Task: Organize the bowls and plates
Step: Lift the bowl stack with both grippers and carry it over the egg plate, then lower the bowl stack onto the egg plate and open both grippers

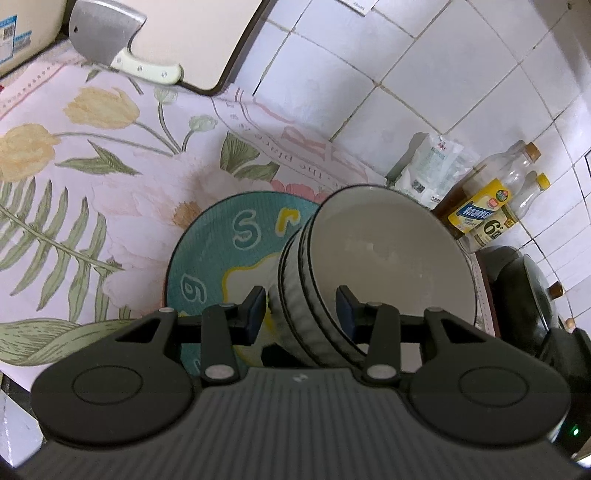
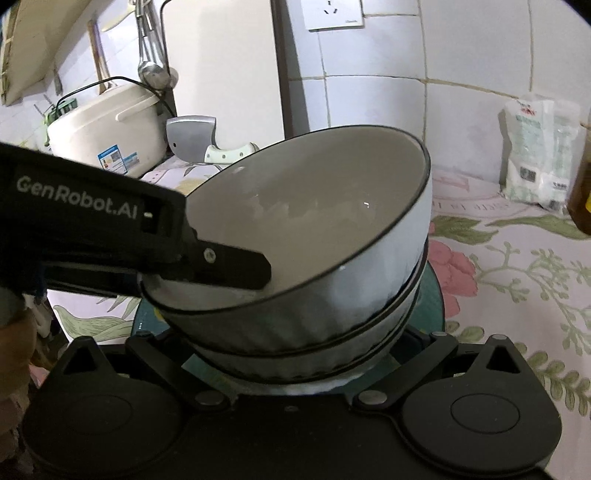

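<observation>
A stack of nested white bowls with dark rims [image 1: 388, 251] leans tilted on a teal plate with letters [image 1: 221, 236]. My left gripper [image 1: 300, 308] is shut on the stack's near wall, with one finger outside and one inside the top bowl. In the right wrist view the bowl stack [image 2: 314, 206] fills the middle and the left gripper's finger [image 2: 236, 267] reaches into the top bowl from the left. My right gripper [image 2: 293, 363] sits low in front of the stack with its links spread wide. Its fingertips are hidden under the bowls. The teal plate [image 2: 434, 295] peeks out beneath.
A floral cloth [image 1: 92, 221] covers the counter. A cleaver [image 1: 107, 40] lies on a cutting board [image 1: 192, 33] at the back, beside a rice cooker [image 2: 107, 129]. Oil bottles [image 1: 495, 206], a white bag [image 1: 432, 166] and a dark pot [image 1: 524, 295] stand along the tiled wall.
</observation>
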